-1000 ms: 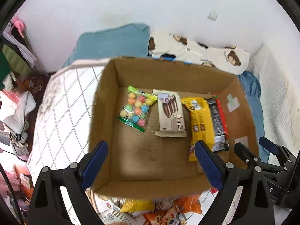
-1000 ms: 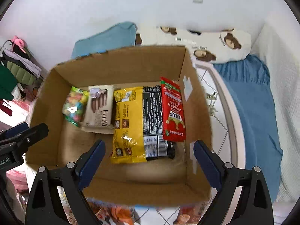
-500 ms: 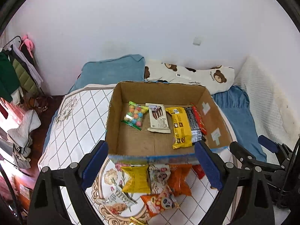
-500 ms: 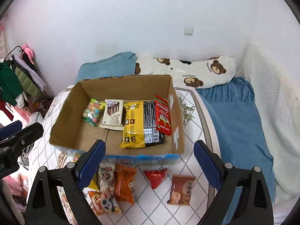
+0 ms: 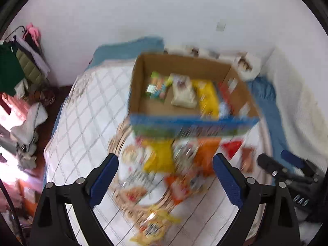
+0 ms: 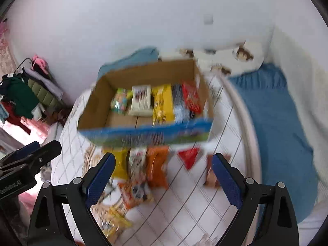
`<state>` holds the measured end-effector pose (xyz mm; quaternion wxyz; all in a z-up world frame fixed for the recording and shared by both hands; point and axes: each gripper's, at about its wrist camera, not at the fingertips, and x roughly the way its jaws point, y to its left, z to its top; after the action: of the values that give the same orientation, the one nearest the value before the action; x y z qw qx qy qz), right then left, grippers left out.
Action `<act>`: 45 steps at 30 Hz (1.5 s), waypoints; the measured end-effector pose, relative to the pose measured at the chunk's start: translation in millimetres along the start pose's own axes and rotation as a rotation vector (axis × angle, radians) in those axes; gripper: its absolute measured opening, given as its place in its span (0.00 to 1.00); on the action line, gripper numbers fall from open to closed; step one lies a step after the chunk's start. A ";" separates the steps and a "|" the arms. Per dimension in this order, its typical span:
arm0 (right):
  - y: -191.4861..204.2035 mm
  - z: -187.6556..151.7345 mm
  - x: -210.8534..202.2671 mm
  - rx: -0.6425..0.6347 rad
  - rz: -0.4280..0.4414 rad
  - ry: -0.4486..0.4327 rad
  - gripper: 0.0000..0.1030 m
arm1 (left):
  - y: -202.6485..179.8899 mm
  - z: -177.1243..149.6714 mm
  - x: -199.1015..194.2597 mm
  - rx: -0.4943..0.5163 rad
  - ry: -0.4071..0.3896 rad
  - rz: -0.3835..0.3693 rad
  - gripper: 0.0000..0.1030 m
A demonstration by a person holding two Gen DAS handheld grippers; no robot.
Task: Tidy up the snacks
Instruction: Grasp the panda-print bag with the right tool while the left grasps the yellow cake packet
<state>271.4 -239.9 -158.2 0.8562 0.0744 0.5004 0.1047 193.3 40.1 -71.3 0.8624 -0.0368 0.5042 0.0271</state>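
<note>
A cardboard box (image 5: 184, 65) (image 6: 94, 100) with a blue front stands on the bed. A row of snack packs lies inside it: a candy bag (image 6: 120, 103), a white wafer pack (image 6: 141, 100), a yellow pack (image 6: 163, 102) and a red pack (image 6: 191, 99). Loose snacks lie in front of the box: a yellow bag (image 5: 160, 157), an orange bag (image 6: 156, 168), a red pack (image 6: 189, 155) and a brown pack (image 6: 212, 172). My left gripper (image 5: 166, 177) and right gripper (image 6: 163, 176) hang open above these loose snacks, holding nothing. Both views are blurred.
The bed has a white diamond-quilted cover (image 5: 88, 110), a blue sheet (image 6: 274, 110) at the right and bear-print pillows (image 6: 242, 55) against the white wall. Clothes (image 5: 12, 71) hang and pile up left of the bed.
Both grippers have drawn back and up from over the box. The box looks smaller and farther, and the loose snacks in front of it have come into view.
</note>
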 end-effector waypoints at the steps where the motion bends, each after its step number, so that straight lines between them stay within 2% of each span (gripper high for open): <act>1: -0.2 -9.9 11.1 0.006 0.017 0.043 0.94 | 5.1 -10.9 10.4 0.002 0.046 0.009 0.91; 6: 1.2 -51.6 57.0 0.066 0.112 0.214 0.93 | 12.6 -78.4 67.0 0.094 0.308 0.009 0.91; 8: 1.6 -67.3 74.5 0.093 0.148 0.276 0.85 | 6.9 -103.2 90.0 0.150 0.396 0.007 0.91; 9: 2.3 -72.9 81.4 0.098 0.152 0.299 0.85 | 0.4 -119.7 105.7 0.189 0.456 0.003 0.91; 13: 8.0 -83.4 104.0 0.099 0.168 0.365 0.85 | -22.2 -155.8 150.7 0.280 0.592 -0.013 0.91; 15: 8.9 -84.5 112.3 0.118 0.175 0.387 0.85 | -26.2 -162.9 166.1 0.282 0.602 -0.005 0.86; 17: 12.2 -84.9 126.2 0.125 0.194 0.438 0.85 | -19.1 -161.4 171.5 0.238 0.599 0.013 0.64; 18: 14.5 -85.4 131.4 0.124 0.190 0.457 0.85 | -10.7 -159.2 172.6 0.189 0.601 0.012 0.62; 21: 18.3 -86.4 148.8 0.183 0.222 0.515 0.85 | 21.4 -151.8 168.3 0.017 0.584 0.003 0.61; 23: 15.6 -89.3 167.5 0.303 0.268 0.578 0.85 | 40.5 -149.1 163.6 -0.081 0.561 0.008 0.61; 25: 13.3 -90.9 187.0 0.411 0.279 0.618 0.85 | 51.3 -148.8 161.7 -0.147 0.553 0.003 0.61; 27: 12.7 -91.4 200.3 0.480 0.259 0.623 0.85 | 57.8 -150.6 162.5 -0.203 0.554 -0.007 0.61; 30: 14.6 -93.6 225.0 0.565 0.219 0.640 0.85 | 62.4 -156.1 165.2 -0.229 0.557 -0.011 0.61; 32: 19.6 -97.0 240.1 0.562 0.175 0.656 0.76 | 62.5 -157.9 167.0 -0.225 0.554 -0.008 0.61; 33: 24.8 -96.9 244.9 0.517 0.152 0.659 0.75 | 61.6 -158.8 166.9 -0.224 0.553 -0.006 0.61; 34: 33.6 -95.3 248.1 0.434 0.137 0.662 0.68 | 77.5 -157.1 170.2 -0.229 0.553 -0.009 0.61; 35: 47.4 -92.5 248.0 0.297 0.122 0.664 0.59 | 78.7 -157.8 170.4 -0.236 0.554 -0.011 0.61; 37: 68.8 -90.1 241.0 0.079 0.114 0.650 0.58 | 79.7 -156.3 171.1 -0.246 0.554 -0.020 0.61; 40: 87.9 -98.2 224.5 -0.206 0.052 0.658 0.58 | 78.0 -147.9 177.7 -0.249 0.554 -0.026 0.61; 43: 91.5 -117.0 213.0 -0.425 -0.016 0.707 0.58 | 72.7 -143.2 183.7 -0.236 0.552 -0.045 0.61; 45: 88.5 -126.5 212.2 -0.475 -0.044 0.732 0.58 | 64.0 -140.0 189.7 -0.210 0.552 -0.052 0.63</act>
<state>253.0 -97.6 -378.0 0.6178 -0.1774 0.7344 0.2181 159.5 92.9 -307.4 0.6845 -0.1447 0.7131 0.0461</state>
